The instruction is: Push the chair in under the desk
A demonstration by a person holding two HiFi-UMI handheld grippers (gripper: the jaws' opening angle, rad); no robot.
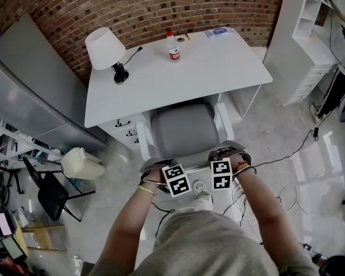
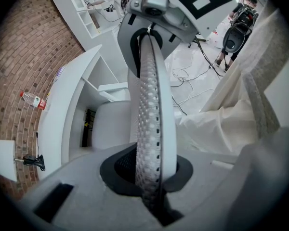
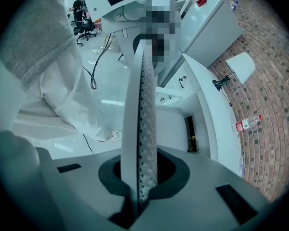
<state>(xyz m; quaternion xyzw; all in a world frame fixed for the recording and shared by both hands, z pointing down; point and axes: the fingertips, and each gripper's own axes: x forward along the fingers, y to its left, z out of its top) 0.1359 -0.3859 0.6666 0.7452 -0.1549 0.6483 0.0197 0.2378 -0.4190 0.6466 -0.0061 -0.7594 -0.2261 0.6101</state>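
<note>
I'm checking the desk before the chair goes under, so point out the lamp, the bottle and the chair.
lamp [image 1: 105,47], head view, on the white shade.
bottle [image 1: 173,52], head view, on its red label.
chair [image 1: 184,132], head view, on the grey seat.

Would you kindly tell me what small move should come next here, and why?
Probably an even forward push with both: the left gripper and right gripper are shut on the white mesh backrest of the grey-seated chair, whose seat mostly shows in front of the white rectangular desk.
</note>
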